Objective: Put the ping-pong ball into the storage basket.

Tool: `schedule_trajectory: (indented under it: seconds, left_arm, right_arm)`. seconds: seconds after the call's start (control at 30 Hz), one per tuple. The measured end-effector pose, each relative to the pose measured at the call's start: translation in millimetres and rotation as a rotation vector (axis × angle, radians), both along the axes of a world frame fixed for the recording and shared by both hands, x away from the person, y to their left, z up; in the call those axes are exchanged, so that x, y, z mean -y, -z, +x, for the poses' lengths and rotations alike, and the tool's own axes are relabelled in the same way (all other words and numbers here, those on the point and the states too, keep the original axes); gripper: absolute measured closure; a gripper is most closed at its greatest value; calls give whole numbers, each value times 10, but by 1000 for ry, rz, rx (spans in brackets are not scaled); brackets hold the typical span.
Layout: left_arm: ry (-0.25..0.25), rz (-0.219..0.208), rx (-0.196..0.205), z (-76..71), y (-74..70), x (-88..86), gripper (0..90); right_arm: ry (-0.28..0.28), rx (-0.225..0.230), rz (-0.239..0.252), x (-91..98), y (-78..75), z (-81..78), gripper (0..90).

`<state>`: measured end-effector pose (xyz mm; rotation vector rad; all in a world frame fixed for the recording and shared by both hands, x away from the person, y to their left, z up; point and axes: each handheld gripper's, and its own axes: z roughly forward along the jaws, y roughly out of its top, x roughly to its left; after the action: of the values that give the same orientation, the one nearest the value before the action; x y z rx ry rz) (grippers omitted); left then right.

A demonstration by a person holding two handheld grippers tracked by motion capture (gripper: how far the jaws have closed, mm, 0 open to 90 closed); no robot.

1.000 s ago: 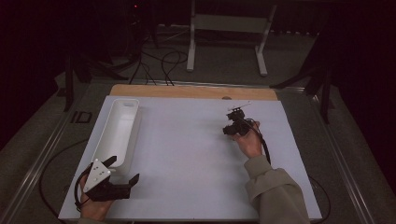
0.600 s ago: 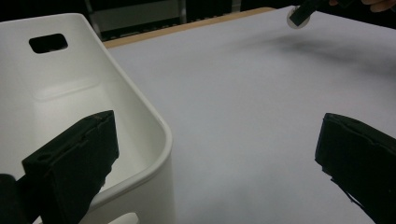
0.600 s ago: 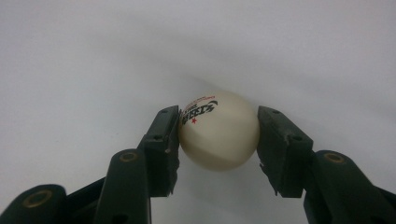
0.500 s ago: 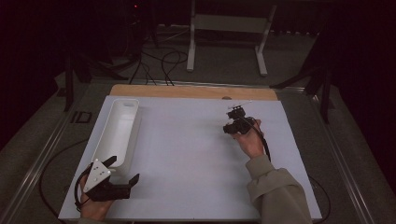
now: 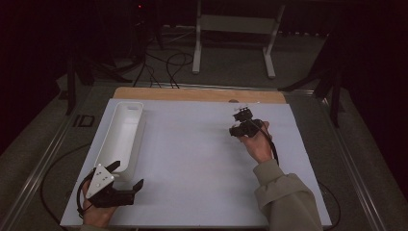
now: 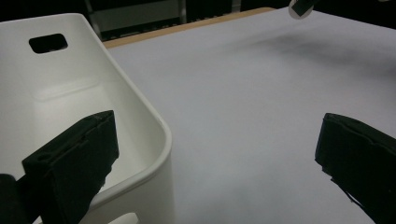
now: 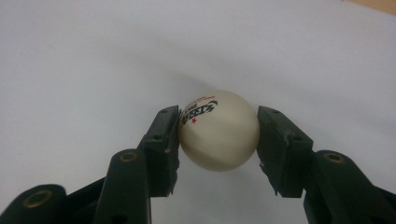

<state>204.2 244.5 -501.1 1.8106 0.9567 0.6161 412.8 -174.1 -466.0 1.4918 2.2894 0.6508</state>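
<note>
My right gripper point(image 7: 218, 135) is clamped on a cream-white plastic table-tennis ball with red and black printing point(image 7: 218, 130). In the right gripper view the two black jaws press against the ball's opposite sides, and the printed mark faces up and toward the left jaw. Below the ball lies the white sheet covering the table point(image 7: 93, 56), with a soft shadow spreading around it; whether the ball touches the sheet or hangs just over it, I cannot tell.

From the high view I see the right gripper point(image 5: 243, 126) over the far right part of the white sheet point(image 5: 192, 159), near the strip of bare wooden tabletop point(image 5: 192, 94) at the far edge. The hand point(image 5: 259, 144) grips it from behind, a beige sleeve point(image 5: 284, 197) trailing toward the near edge.

My left gripper point(image 5: 126, 179) rests at the near left corner, its jaws spread wide with nothing between them. In the left gripper view one jaw stands in front of the near end of a long white plastic bin with a slotted handle hole point(image 6: 70, 93), the other over bare sheet. The bin point(image 5: 121, 134) runs along the left side of the sheet, well apart from the ball.
</note>
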Motion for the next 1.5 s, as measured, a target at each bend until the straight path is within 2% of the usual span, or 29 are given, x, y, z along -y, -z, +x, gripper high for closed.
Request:
schedule_trajectory:
  seconds: [0.47,0.97,1.5]
  left_arm:
    - [2,-1,0,-1,-1,-3,0]
    - [1,-2,0,-1,-1,-4,1]
    - [2,-1,-1,0,0,-4,0]
  right_arm:
    - [-45,38,7,-165,-187,-53,509]
    - [-88,61,13,-276,-288,-99,509]
    - [-112,71,32,-358,-361,-135,510]
